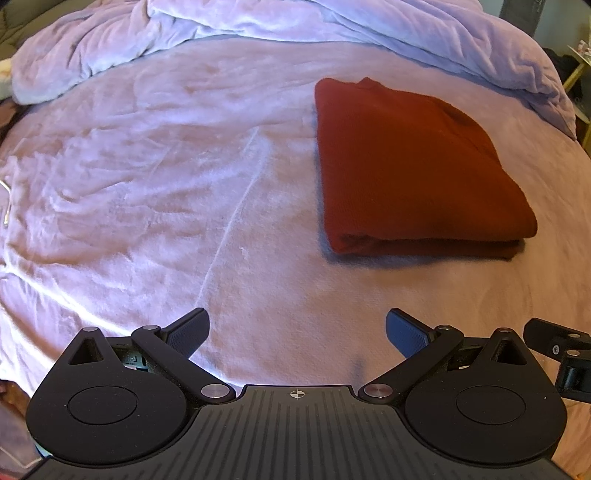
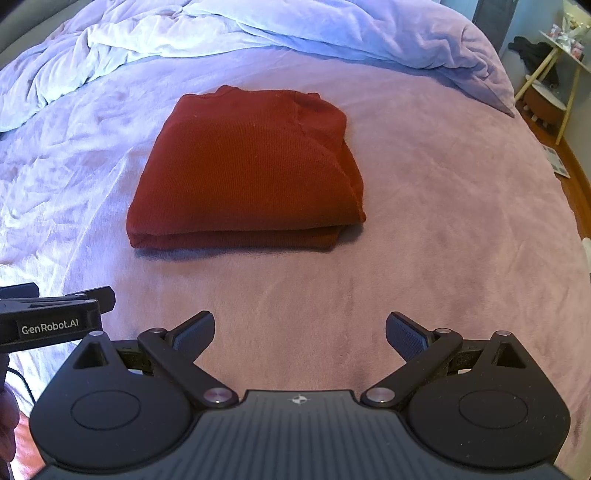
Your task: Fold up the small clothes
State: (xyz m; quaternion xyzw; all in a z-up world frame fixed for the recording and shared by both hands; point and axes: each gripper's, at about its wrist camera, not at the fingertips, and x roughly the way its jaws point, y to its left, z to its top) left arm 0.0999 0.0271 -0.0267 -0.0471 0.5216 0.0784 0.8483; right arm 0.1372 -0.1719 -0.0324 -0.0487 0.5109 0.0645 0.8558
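A dark red garment (image 1: 413, 166) lies folded into a neat rectangle on the pink bed cover (image 1: 166, 166). In the right wrist view the red garment (image 2: 247, 170) sits straight ahead on the bed cover (image 2: 443, 221). My left gripper (image 1: 297, 332) is open and empty, held back from the garment, which lies ahead and to its right. My right gripper (image 2: 300, 334) is open and empty, a short way in front of the garment's near folded edge. The left gripper's body (image 2: 51, 321) shows at the left edge of the right wrist view.
A rumpled lilac duvet (image 1: 258, 22) is bunched along the far side of the bed, also in the right wrist view (image 2: 295, 29). A small side table with wooden legs (image 2: 554, 74) stands on the floor beyond the bed's right edge.
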